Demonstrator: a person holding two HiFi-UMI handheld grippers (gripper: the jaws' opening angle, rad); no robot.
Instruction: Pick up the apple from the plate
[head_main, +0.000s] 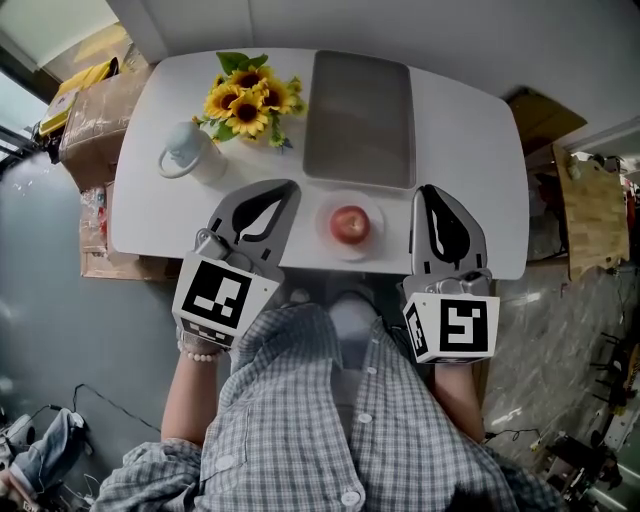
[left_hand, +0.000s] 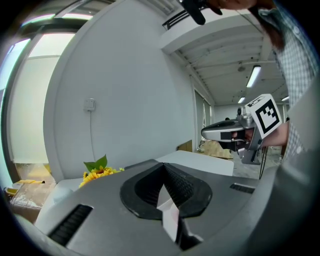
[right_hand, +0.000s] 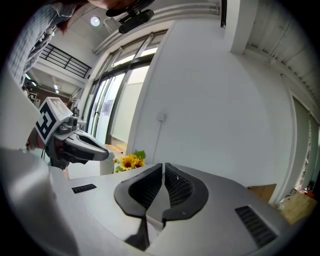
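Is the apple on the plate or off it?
On it: the apple rests on the plate; the left gripper and right gripper flank it, shut, empty.

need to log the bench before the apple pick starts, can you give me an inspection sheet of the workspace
surface: white table with rounded corners
job's things: red apple on a small white plate at the near edge; neither gripper touches it
clutter: sunflowers, white mug and grey tray, all beyond the plate
grippers: left gripper and right gripper are both shut with nothing between the jaws, one either side of the plate
cables: thin cable on the floor at left
surroundings: cardboard boxes left of the table, wooden board to the right
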